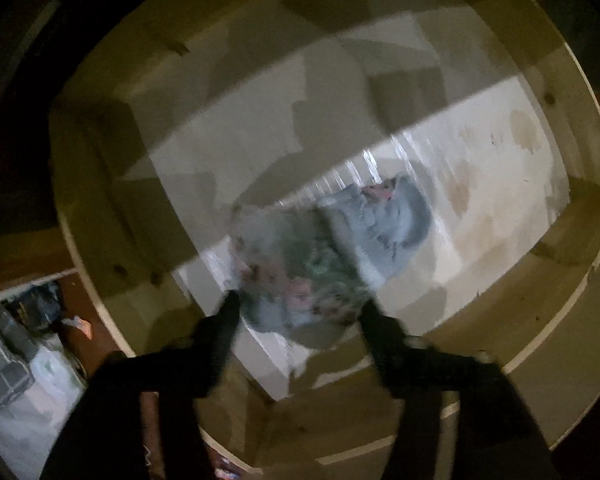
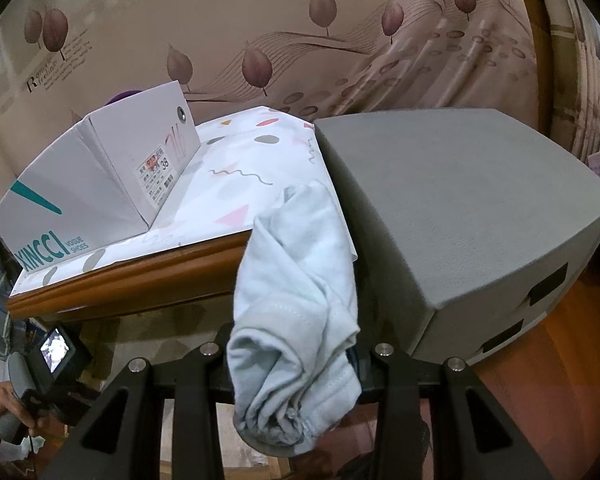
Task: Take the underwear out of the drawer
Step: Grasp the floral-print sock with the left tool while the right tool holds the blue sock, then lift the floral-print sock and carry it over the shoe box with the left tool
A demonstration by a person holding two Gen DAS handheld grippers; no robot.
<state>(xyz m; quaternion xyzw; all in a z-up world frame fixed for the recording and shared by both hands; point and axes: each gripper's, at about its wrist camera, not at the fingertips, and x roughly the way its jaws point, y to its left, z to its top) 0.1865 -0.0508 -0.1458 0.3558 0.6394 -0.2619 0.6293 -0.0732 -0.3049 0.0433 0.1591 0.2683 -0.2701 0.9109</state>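
In the left wrist view I look down into an open wooden drawer [image 1: 512, 320] with a pale, stained bottom. A crumpled patterned grey-green underwear [image 1: 300, 276] lies in it, next to a folded grey-blue piece [image 1: 392, 220]. My left gripper [image 1: 298, 306] is open, its two black fingers on either side of the patterned underwear; the view is blurred. In the right wrist view my right gripper [image 2: 296, 344] is shut on a pale blue underwear [image 2: 296, 312], whose far end drapes up onto the dresser top [image 2: 148, 276].
On the dresser top lie a patterned white cloth [image 2: 240, 168], a white shoe box [image 2: 100, 176] and a large grey box [image 2: 460, 220]. A leaf-patterned curtain [image 2: 300, 32] hangs behind. The left hand-held gripper's handle [image 2: 44, 376] shows at lower left.
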